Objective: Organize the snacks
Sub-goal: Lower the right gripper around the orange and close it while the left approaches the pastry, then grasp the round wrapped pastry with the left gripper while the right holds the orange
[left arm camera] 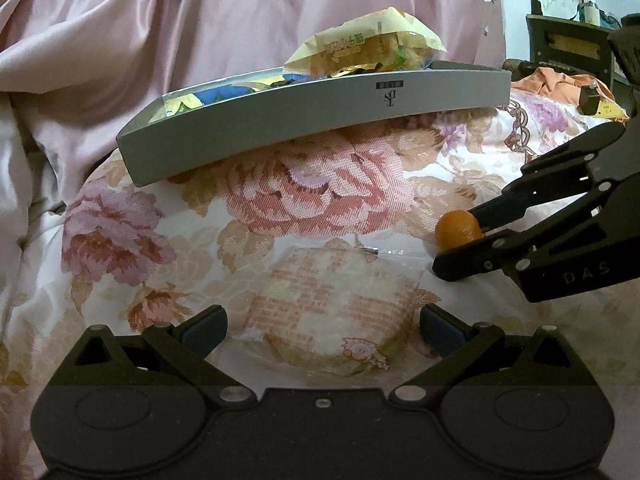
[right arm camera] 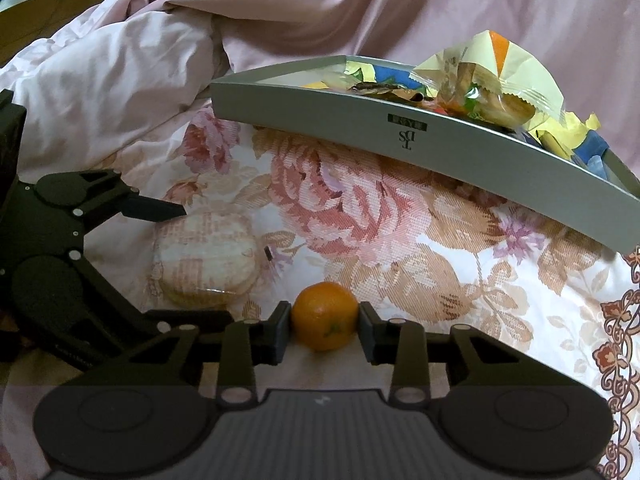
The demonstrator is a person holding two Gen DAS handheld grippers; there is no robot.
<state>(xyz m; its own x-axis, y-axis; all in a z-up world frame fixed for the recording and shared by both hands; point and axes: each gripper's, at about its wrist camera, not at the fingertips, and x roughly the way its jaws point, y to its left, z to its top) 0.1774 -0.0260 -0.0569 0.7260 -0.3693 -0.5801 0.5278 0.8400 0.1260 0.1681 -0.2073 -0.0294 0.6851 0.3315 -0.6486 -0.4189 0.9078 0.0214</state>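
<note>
Right claw: we see our right gripper with its jaws drawn in on a small orange fruit; both pads sit against its sides, so we read it as gripping the fruit.
Left claw: our left gripper stands open, its blue-grey pads either side of a wrapped round cake and clear of the wrapper as far as we can tell.
Orange fruit: round, glossy, deep orange, with a faint dark mark on its near face; it lies on the floral bedspread near its front edge.
Wrapped cake: a pale, flat disc in a clear wrapper printed with faded red text we cannot read and a small pink cartoon figure at its lower right; it lies just beside the fruit, also toward the front edge of the bedspread.
Tray: a shallow grey box tray sits further back on the bedspread, tilted, one end raised over the folds.
Tray writing: its front wall bears a logo seen upside down, reading "DS" with a T-like stroke, and a small dark label whose letters we cannot make out.
Tray contents: a pile of wrapped snacks, topped by a cream-yellow packet with orange Chinese characters, too blurred for us to read; blue, yellow and gold wrappers lie around it.
Claw marking: the right gripper's body shows the letters "DAS" in the left wrist view.
Backdrop: a crumpled pink quilt rises behind the tray.
</note>
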